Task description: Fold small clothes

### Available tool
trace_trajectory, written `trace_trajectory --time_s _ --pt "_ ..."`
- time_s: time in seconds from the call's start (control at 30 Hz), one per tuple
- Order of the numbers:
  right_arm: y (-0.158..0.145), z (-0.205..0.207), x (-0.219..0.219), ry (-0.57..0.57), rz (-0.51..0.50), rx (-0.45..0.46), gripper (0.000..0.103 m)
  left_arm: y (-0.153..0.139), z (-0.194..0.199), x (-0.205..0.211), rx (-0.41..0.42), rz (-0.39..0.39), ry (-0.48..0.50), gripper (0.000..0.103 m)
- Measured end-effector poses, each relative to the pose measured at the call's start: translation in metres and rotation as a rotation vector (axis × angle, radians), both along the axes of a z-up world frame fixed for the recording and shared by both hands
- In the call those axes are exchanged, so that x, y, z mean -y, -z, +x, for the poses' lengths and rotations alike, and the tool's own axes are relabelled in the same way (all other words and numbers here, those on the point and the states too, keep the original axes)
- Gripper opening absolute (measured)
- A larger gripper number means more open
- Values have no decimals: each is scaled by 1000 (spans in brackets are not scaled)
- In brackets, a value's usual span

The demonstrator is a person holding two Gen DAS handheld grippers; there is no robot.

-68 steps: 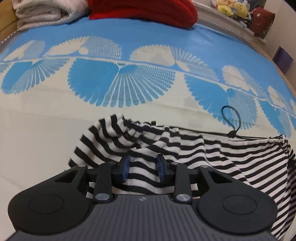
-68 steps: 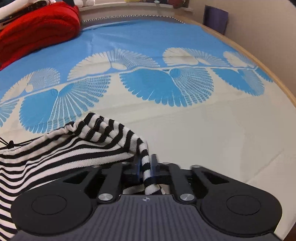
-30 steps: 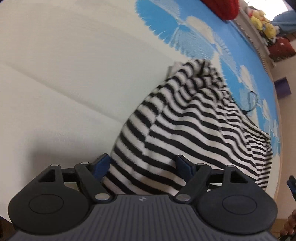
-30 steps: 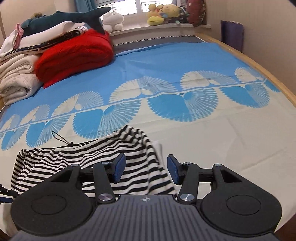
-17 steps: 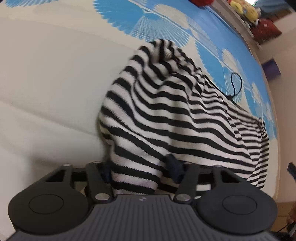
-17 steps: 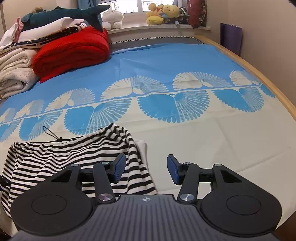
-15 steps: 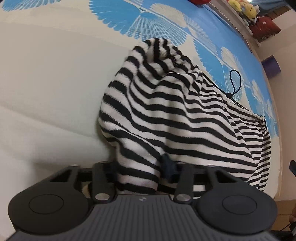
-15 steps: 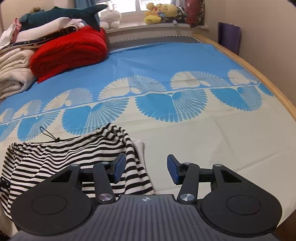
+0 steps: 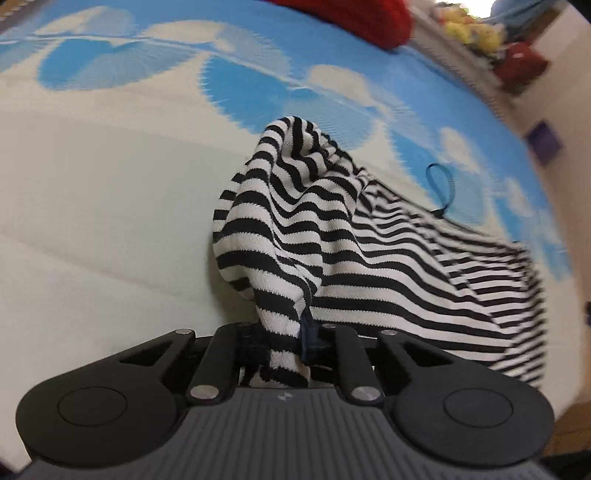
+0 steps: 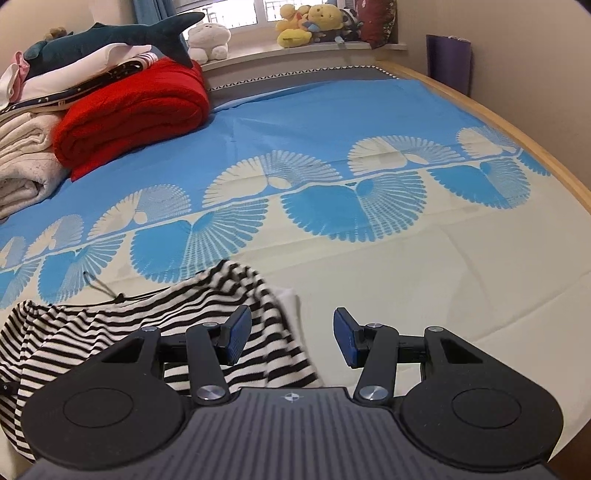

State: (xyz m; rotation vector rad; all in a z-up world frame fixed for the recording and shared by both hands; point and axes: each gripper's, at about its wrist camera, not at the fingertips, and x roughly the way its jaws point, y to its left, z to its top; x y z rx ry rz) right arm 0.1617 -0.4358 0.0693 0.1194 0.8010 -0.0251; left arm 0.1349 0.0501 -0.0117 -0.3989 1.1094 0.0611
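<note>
While the left claw (image 9: 284, 343) closes, pinching a bunched corner of the striped garment (image 9: 369, 251) between its jaws, the cloth drapes from it onto the bedsheet (image 10: 369, 110). Right claw (image 10: 291, 334) stands open, empty, above the garment's edge.

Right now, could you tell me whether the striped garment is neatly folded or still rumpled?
Still rumpled: the striped garment lies bunched on the bedsheet, one corner pinched up in the closing left gripper.

red blanket (image 10: 133, 107) folded | shark plush (image 10: 110, 37) atop pile | yellow plush toys (image 10: 310, 22) on sill | purple bag (image 10: 448, 61) by wall
</note>
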Motion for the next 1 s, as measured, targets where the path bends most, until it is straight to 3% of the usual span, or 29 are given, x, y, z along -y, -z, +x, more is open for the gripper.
trace_trajectory --time_s 0.13,0.23,0.43,0.6,0.7,0.8,0.93,1.0 --pt "1 -1 -10 -17 6 4 51 -11 -1 13 2 60 36 14" --pt "-2 -2 -11 -24 -1 16 51 -30 1 27 58 46 46 14" --pt "-18 -10 11 49 14 98 51 -65 17 83 180 -45 117 13" --pt "-33 -23 41 142 -5 181 51 -77 32 164 230 -176 269 10" --pt "-36 -28 58 180 -15 206 51 -67 39 224 204 -124 361 10" --pt "-34 -30 71 204 -12 198 51 -53 50 262 164 -102 390 11" --pt "-34 -32 80 209 -19 200 51 -47 55 287 161 -2 407 11" --pt "-33 -32 82 203 -18 196 51 -46 55 280 165 8 386 11"
